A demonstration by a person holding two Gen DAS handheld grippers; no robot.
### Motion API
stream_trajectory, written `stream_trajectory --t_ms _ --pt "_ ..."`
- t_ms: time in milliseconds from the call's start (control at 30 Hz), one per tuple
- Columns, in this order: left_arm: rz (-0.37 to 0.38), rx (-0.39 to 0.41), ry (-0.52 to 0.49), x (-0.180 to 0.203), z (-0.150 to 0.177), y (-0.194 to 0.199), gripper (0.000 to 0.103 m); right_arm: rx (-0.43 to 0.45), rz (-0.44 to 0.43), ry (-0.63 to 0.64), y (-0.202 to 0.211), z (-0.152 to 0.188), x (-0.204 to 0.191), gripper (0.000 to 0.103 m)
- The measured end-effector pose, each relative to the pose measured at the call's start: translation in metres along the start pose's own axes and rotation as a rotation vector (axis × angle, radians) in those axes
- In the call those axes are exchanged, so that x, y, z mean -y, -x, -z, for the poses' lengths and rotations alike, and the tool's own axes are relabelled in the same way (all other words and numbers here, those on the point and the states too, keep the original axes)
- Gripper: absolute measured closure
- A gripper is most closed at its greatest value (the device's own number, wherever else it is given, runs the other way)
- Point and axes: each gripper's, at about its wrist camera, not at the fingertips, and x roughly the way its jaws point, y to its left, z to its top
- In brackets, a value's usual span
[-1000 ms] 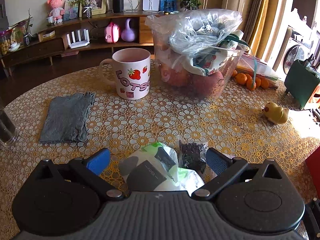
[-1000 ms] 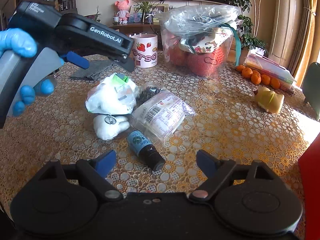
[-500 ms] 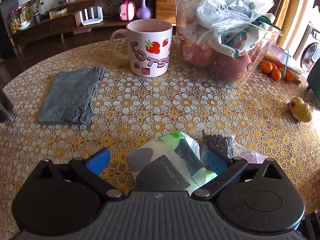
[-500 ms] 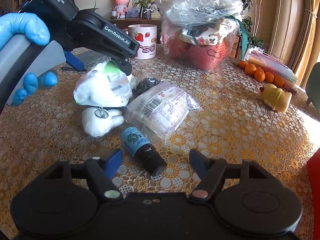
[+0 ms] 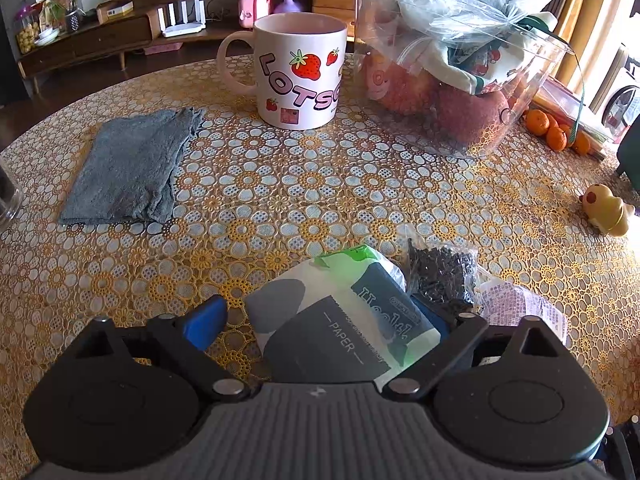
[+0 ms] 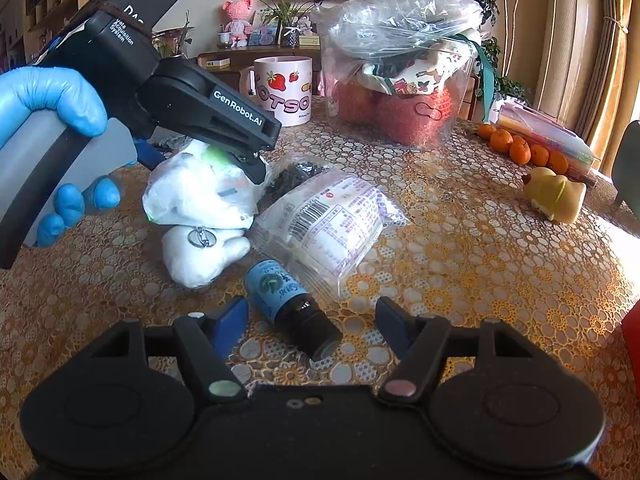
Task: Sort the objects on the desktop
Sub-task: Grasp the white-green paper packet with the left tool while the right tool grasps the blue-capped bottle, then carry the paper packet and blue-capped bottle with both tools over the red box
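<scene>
Straddling the tissue pack (image 5: 344,316), the left gripper (image 5: 320,320) has its jaws spread, one blue pad (image 5: 206,320) standing clear on the pack's left and the other largely hidden behind the pack's right edge. Contact on that hidden side cannot be confirmed from the wrist view; the gap on the left indicates that no clamp is made. The pack lies directly ahead of the left gripper and partly under it, with its long axis running roughly from near left to far right across the jaw line. In the right wrist view the same pack (image 6: 204,196) rests on top of a white plush keychain (image 6: 200,252), so it sits raised off the table (image 5: 280,184).

The right gripper (image 6: 312,320) is released and holds nothing. A small blue bottle (image 6: 288,304) lies on its side just ahead of it, between the finger lines, cap end nearest the gripper and its long axis pointing away and slightly left. A clear packet with a barcode label (image 6: 328,224) lies just beyond the bottle, touching or overlapping a dark bag of small pieces (image 6: 296,174).

Judgement: the left gripper is nearer the tissue pack and is aligned for closure; the right is nearer the bottle. The soft pack will likely deform under closure.
</scene>
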Motion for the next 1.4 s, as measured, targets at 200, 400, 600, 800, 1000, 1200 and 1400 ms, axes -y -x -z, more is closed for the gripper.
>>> stream_trajectory --t_ms 200,400,600,800,1000,1200,1400 --pt "-0.002 0.002 -0.002 0.001 0.002 0.003 0.027 0.002 -0.003 0.000 -0.001 -0.002 -0.002 0.041" --pt "0.007 0.008 0.004 0.000 0.003 0.009 0.034 -0.001 -0.013 0.006 -0.001 -0.003 -0.005 0.051" --pt "0.003 0.027 0.011 -0.001 0.005 0.018 0.041 -0.007 -0.012 0.014 0.000 -0.005 -0.009 0.066" --pt "-0.007 0.064 0.004 -0.002 0.009 0.035 0.044 -0.019 -0.017 0.013 0.004 -0.003 -0.008 0.078" --pt "0.018 0.092 0.017 -0.003 0.014 0.060 0.050 -0.030 -0.015 -0.018 0.019 0.004 0.001 0.078" --pt "0.051 0.093 0.009 0.005 0.026 0.082 0.055 -0.019 -0.004 -0.056 0.043 0.012 0.014 0.080" --pt "0.105 0.083 -0.026 0.027 0.049 0.105 0.055 -0.010 0.006 -0.088 0.066 0.021 0.027 0.080"
